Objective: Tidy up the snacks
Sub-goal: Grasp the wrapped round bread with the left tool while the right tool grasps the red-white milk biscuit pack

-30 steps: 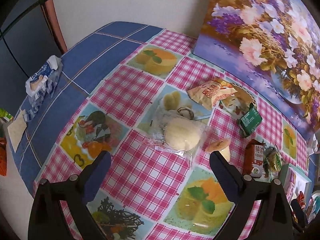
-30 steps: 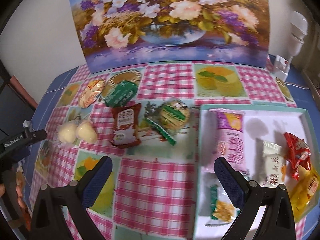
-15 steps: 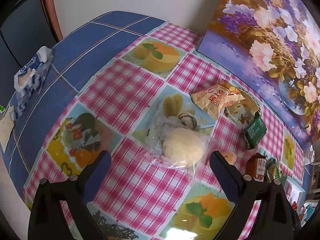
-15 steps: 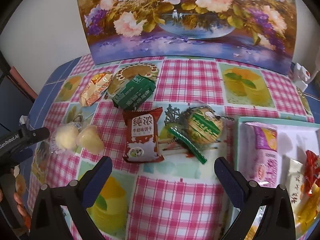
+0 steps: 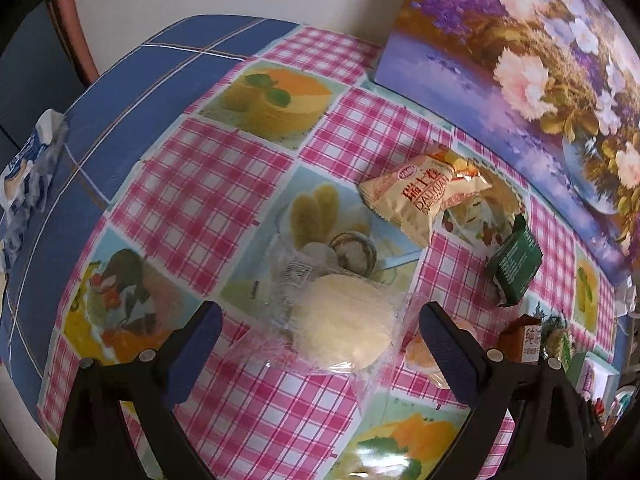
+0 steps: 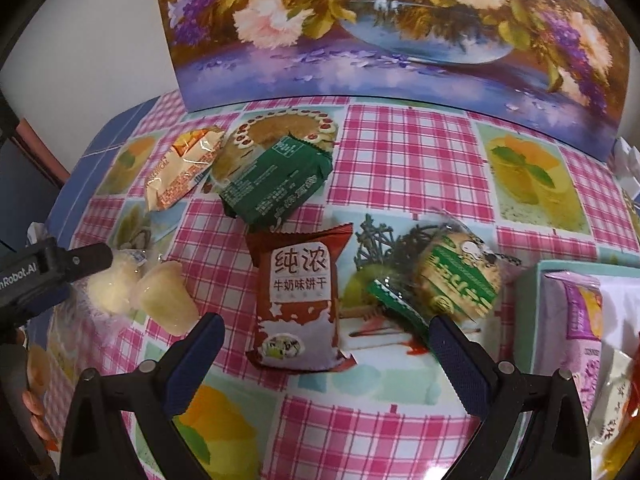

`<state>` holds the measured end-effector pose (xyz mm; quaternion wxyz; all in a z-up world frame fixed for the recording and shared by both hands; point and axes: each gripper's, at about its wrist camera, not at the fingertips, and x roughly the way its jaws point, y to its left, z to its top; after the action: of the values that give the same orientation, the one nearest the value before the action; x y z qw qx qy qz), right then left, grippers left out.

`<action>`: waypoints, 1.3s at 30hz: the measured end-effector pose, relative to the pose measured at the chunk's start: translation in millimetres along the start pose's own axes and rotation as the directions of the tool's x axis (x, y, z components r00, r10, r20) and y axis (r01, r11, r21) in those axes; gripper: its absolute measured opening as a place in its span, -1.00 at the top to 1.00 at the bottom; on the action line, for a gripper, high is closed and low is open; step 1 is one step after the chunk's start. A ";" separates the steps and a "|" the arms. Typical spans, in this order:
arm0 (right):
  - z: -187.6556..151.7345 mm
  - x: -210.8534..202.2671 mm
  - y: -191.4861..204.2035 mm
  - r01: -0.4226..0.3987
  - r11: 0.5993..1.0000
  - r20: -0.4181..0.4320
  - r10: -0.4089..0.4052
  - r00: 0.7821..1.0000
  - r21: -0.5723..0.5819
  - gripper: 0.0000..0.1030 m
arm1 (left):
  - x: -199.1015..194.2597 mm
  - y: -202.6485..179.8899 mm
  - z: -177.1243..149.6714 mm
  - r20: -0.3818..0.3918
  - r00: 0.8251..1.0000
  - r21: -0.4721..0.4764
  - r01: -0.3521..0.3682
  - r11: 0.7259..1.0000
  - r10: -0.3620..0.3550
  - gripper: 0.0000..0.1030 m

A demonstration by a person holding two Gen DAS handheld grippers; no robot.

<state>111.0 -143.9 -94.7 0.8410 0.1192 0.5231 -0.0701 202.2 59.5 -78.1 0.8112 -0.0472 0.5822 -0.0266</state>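
The left tool is spread wide, its jaws either side of a pale round bun in clear wrap lying on the desk; the bun looks light and soft, the film slippery and crinkly, so I judge a gentle pinch across the bun's middle safer than tugging the loose edge; squeezing hard would likely flatten it. The right tool is spread too, hovering over a red biscuit packet, which seems light, fairly flat, perhaps brittle inside; take it across its narrow width. A teal tray sits just beside, right.
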 end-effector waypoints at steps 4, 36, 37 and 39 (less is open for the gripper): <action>1.0 4.1 4.0 0.025 0.999 0.009 -0.024 1.000 -0.027 -1.00 | 7.5 -6.4 0.2 -0.012 1.000 0.026 -0.017 0.999 0.018 -0.92; 0.5 3.1 35.7 0.013 0.988 0.048 -0.006 0.999 -0.152 -0.39 | 19.0 -15.8 -6.6 -0.018 0.998 0.055 -0.060 0.997 0.061 -0.70; 0.4 2.5 37.0 0.005 0.988 0.049 0.002 0.999 -0.156 -0.34 | 19.1 -15.6 -6.5 -0.018 0.998 0.056 -0.060 0.997 0.061 -0.70; 0.0 1.8 39.3 -0.001 0.987 0.051 0.009 0.999 -0.161 -0.32 | 19.0 -15.5 -6.4 -0.018 0.998 0.056 -0.060 0.997 0.061 -0.70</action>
<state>121.4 -106.1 -91.3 0.8611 0.0504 0.5051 -0.0287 202.4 41.9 -96.4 0.8070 -0.0068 0.5903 -0.0185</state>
